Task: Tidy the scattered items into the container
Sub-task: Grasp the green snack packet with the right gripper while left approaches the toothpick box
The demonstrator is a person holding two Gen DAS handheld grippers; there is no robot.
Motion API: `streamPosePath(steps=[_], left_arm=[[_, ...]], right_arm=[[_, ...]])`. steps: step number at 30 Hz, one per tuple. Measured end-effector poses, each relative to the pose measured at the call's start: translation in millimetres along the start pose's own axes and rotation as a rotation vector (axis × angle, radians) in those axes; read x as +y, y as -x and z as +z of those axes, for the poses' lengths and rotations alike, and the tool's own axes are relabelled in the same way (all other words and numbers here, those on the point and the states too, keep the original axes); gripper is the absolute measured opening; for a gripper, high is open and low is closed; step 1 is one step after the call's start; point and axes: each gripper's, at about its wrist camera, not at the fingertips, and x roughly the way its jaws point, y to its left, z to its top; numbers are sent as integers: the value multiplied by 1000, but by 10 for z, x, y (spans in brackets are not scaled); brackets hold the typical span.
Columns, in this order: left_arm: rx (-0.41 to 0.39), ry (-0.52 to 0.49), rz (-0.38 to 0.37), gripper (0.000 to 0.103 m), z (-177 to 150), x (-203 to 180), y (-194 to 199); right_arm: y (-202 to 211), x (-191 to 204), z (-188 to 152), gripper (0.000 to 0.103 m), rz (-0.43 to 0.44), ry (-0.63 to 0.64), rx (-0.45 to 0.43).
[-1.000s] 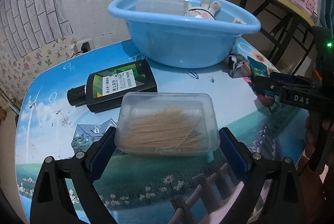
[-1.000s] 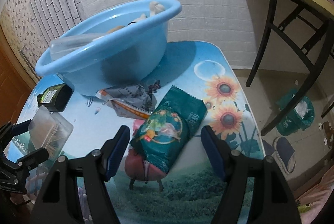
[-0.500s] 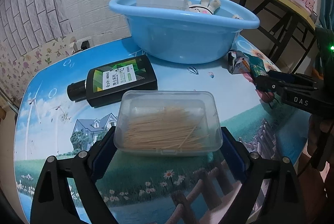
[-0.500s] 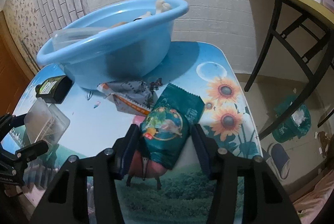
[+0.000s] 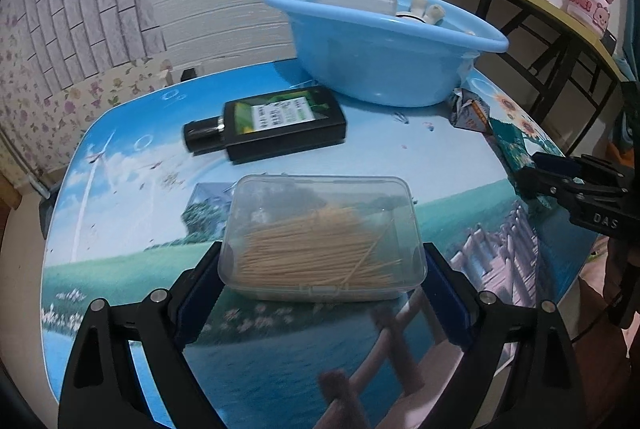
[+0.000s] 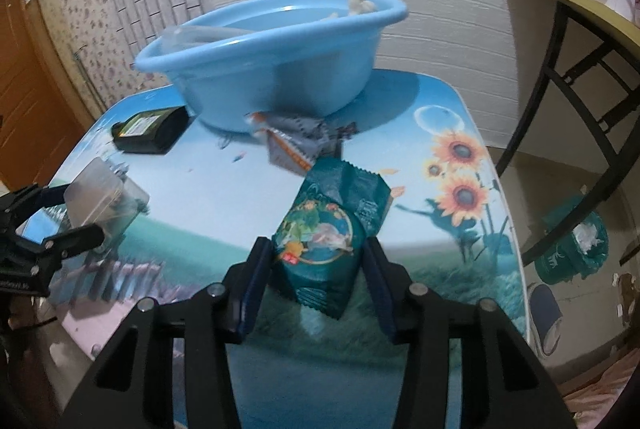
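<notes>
Left gripper (image 5: 322, 269) clamps the clear toothpick box (image 5: 322, 229) across its short ends, raised off the table (image 5: 120, 213). Rigid, light, slick plastic; likely fine. Right gripper (image 6: 318, 261) pinches the green snack pouch (image 6: 332, 229): soft, crinkly, grip mid-body. One black bottle (image 5: 276, 125) and one crumpled wrapper (image 6: 296, 141) lie beside the blue basin (image 5: 376, 69).

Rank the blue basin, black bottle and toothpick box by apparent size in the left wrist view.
1. blue basin
2. toothpick box, though it sits nearest the camera, which inflates it
3. black bottle
</notes>
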Motion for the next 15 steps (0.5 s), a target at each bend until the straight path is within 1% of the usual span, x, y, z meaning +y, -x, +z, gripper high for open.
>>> streamPosePath(steps=[9, 15], left_arm=[[-11, 23, 27, 93, -88, 129, 104], [-3, 29, 34, 93, -113, 157, 95]], right_arm=[[110, 318, -24, 46, 70, 107, -20], [71, 332, -52, 47, 67, 96, 15]])
